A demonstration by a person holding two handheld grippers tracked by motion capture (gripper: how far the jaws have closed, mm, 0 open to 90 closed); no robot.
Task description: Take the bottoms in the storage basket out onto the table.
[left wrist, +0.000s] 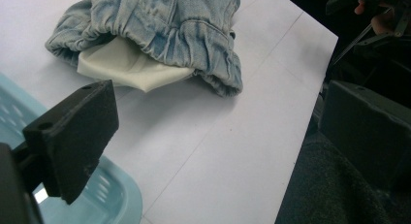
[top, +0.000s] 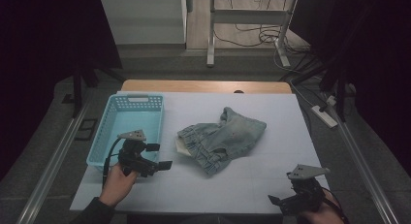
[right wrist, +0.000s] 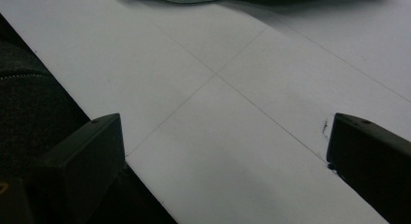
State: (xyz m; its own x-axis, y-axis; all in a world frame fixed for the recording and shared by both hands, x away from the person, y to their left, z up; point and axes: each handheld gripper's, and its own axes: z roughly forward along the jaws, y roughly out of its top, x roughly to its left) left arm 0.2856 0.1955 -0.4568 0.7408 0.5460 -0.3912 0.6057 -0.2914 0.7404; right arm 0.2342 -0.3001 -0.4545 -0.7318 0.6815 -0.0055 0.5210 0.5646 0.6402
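A crumpled pair of pale blue denim shorts (top: 222, 138), with a cream lining or pocket poking out at the elasticated waistband, lies near the middle of the white table sheet (top: 232, 185), just to the right of a light blue perforated plastic basket (top: 127, 124) at the table's left side. The left gripper (top: 162, 156) hovers over the basket's near right corner with its jaws spread and nothing between them; the right gripper (top: 274, 200) hangs at the near right edge of the sheet, jaws likewise parted and empty, over bare sheet. The relation that matters is direction: the shorts lie to the right of and slightly beyond the left gripper, waistband end turned toward it, while their long axis runs from near left to far right, away toward the far leg end. The left gripper is plainly the nearer one (the right stands well apart from the cloth, which in the right gripper view shows as a strip along the top). The cream patch may be a lining or a pocket; I cannot tell which. A pick-up would probably start at the waistband.
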